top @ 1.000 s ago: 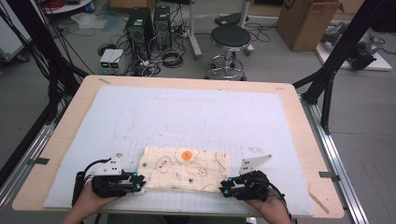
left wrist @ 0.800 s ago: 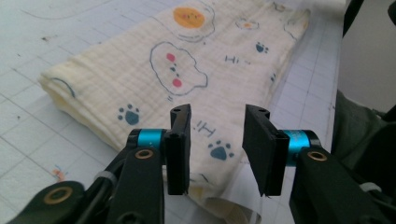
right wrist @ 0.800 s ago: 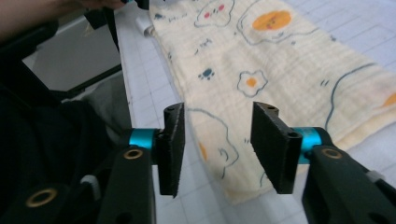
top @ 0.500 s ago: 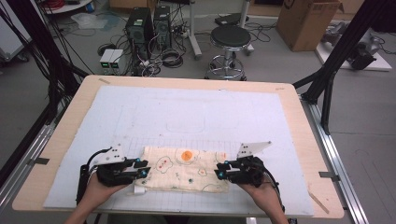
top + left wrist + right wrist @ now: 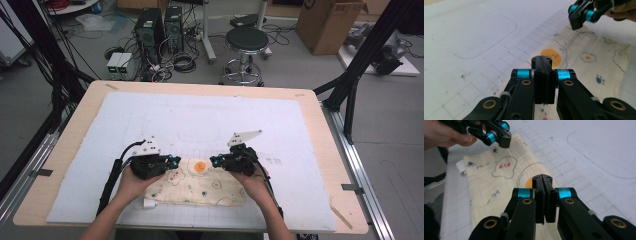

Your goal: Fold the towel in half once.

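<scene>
While both grippers meet over the far long edge of the cloth (image 5: 195, 182), the left gripper (image 5: 173, 161) stands at the orange print's left and the right gripper (image 5: 215, 161) at its right, about equally near. Both sets of jaws are fully closed, having just been closing; the gripper views show the pads pressed flat together with no fabric visibly between them. The cloth lies flat near the front edge of the white gridded mat (image 5: 280, 125), its long axis running left to right, extending toward the person from both tips. The mat covers a wooden table (image 5: 75, 112). Beyond stand a stool (image 5: 244, 42), computer towers (image 5: 159, 25) and a cardboard box (image 5: 327, 22).
</scene>
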The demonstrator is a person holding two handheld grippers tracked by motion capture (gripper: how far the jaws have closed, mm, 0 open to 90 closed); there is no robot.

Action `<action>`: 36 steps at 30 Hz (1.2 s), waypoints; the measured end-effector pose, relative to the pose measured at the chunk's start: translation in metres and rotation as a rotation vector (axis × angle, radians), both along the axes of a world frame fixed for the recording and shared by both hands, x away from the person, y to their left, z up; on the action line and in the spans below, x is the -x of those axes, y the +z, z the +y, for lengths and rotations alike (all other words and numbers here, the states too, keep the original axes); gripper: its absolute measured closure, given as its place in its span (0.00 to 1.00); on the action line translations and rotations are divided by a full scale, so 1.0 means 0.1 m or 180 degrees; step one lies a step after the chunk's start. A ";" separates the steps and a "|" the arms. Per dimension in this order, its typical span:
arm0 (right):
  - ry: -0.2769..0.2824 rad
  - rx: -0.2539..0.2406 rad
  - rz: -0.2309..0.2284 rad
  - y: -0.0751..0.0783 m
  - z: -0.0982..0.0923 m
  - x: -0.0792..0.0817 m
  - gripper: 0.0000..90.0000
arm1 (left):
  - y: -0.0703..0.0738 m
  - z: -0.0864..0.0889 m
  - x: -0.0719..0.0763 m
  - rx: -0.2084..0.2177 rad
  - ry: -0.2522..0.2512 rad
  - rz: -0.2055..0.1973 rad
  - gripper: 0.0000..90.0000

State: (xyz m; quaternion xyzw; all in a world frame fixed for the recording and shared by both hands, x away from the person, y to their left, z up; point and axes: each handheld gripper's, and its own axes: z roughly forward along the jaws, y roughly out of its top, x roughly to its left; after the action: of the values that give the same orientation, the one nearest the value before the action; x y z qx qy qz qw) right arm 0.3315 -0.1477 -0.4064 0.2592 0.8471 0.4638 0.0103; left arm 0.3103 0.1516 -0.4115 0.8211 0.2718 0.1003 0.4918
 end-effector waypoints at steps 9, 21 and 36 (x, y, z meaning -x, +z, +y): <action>-0.0067 0.0281 0.0115 -0.23 0.27 -0.21 0.99 | -0.22 -0.19 -0.24 -0.0429 0.0144 0.0209 0.99; -0.0157 0.0525 0.0204 -0.31 0.21 -0.25 0.99 | -0.25 -0.03 -0.29 -0.0667 0.0241 0.0281 0.99; -0.0382 0.0536 0.0175 -0.32 -0.24 -0.14 0.99 | -0.30 0.38 -0.20 -0.0497 0.0470 0.0298 0.98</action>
State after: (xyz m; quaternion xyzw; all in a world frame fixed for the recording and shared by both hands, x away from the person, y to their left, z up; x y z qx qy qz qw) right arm 0.3455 -0.1715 -0.4381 0.3203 0.8660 0.3822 0.0365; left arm 0.3305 0.1896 -0.4411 0.8384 0.3456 0.1188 0.4044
